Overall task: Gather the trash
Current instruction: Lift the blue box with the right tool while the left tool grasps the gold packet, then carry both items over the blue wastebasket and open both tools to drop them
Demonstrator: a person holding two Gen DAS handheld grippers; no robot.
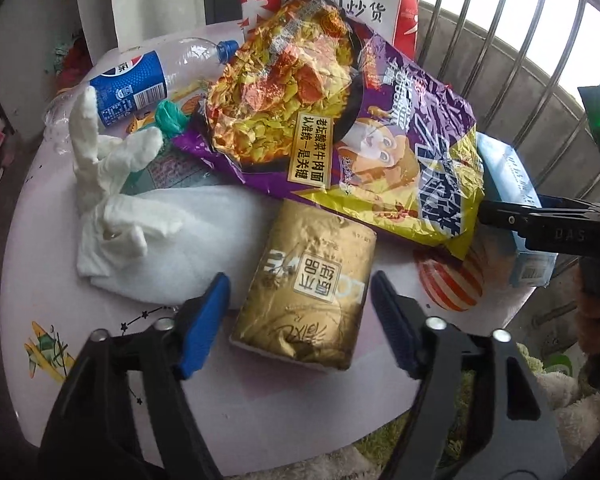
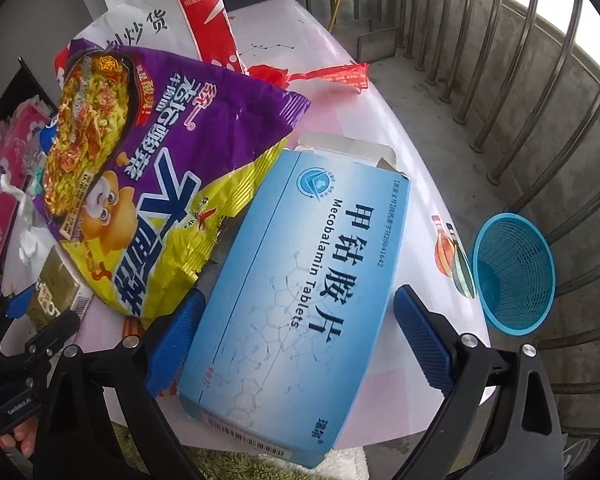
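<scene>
My left gripper point(image 1: 300, 312) is open, its blue pads either side of a gold-wrapped pack point(image 1: 306, 292) on the pink table point(image 1: 260, 400), not touching it. My right gripper point(image 2: 300, 328) is open around a light blue tablet box point(image 2: 300, 280) that overhangs the table's near edge. A purple and yellow noodle bag point(image 1: 340, 136) lies between them, also in the right wrist view point(image 2: 148, 184). A white glove point(image 1: 112, 184), a white tissue point(image 1: 180, 248) and a clear bottle with a blue label point(image 1: 140, 84) lie at the left. The blue box shows at the right in the left wrist view point(image 1: 512, 184).
A blue mesh bin point(image 2: 512, 272) stands on the floor right of the table. A red and white paper bag point(image 2: 196, 12) lies at the back. Metal railing point(image 2: 500, 80) runs along the right. A pink patterned item point(image 2: 0, 200) sits at the far left.
</scene>
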